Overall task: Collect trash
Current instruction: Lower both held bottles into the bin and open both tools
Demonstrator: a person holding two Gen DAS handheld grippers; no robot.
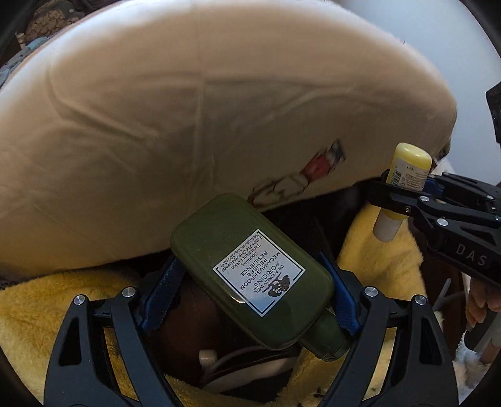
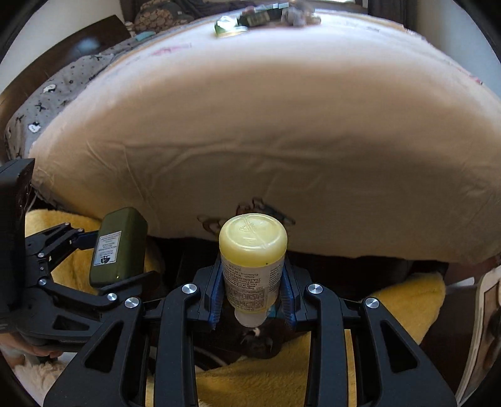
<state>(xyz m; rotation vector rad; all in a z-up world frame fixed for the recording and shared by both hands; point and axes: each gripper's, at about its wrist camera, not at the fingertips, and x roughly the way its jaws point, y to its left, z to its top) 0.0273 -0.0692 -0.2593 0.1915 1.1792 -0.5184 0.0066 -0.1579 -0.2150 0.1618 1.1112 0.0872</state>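
Note:
My left gripper is shut on a dark green lotion bottle with a white label. Its blue pads press on both sides and the cap end points back toward the camera. The right wrist view shows the same green bottle and left gripper at the left. My right gripper is shut on a small yellow bottle, held base up with its white cap down. From the left wrist view the yellow bottle and right gripper are at the right edge. Both bottles hang beside the bed's edge.
A mattress in a cream sheet fills the view ahead. Yellow fleece blanket lies below both grippers, around a dark gap with a white cable. Small items sit at the bed's far side. Grey patterned fabric lies at the left.

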